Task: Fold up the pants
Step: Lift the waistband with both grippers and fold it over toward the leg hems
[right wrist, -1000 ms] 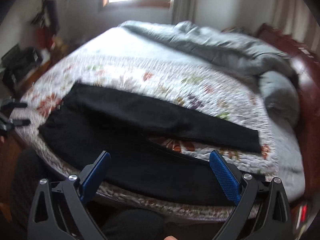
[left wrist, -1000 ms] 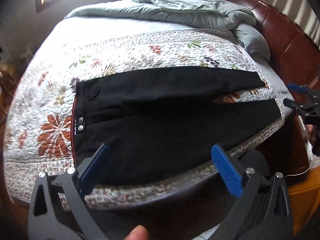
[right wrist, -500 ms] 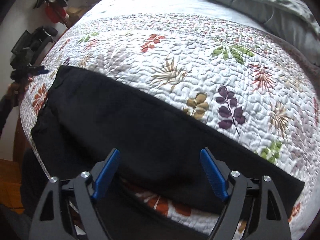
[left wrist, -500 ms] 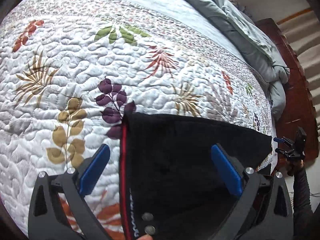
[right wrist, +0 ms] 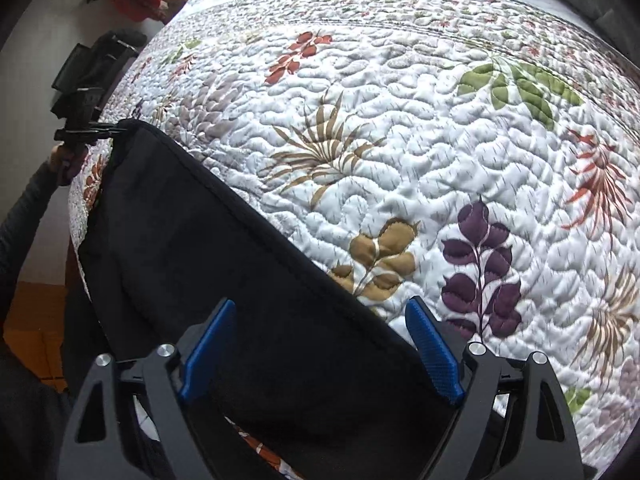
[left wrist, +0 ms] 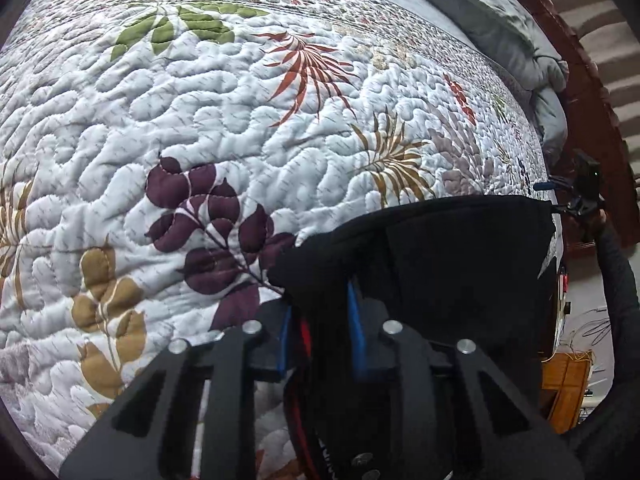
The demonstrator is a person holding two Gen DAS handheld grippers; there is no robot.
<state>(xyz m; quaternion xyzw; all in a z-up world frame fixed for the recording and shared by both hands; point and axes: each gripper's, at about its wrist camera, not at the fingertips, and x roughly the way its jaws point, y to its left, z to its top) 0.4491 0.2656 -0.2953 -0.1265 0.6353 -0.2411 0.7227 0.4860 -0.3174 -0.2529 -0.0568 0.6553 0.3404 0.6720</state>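
One black pants (left wrist: pixel 460 264) on quilt (left wrist: pixel 200 120); left gripper (left wrist: pixel 320 304) just clamped waistband; right gripper (right wrist: pixel 320 344) wide, straddling leg.

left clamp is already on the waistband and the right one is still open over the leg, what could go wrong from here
1. The left gripper, jaws just closed, pinches a bunched corner of the pants at the waistband; it may hold only one layer, so the rest sags when lifted.
2. The right gripper is open with the far leg between its pads; closing low could also catch the quilt.
3. Lifting before the right side grips would skew the fold.
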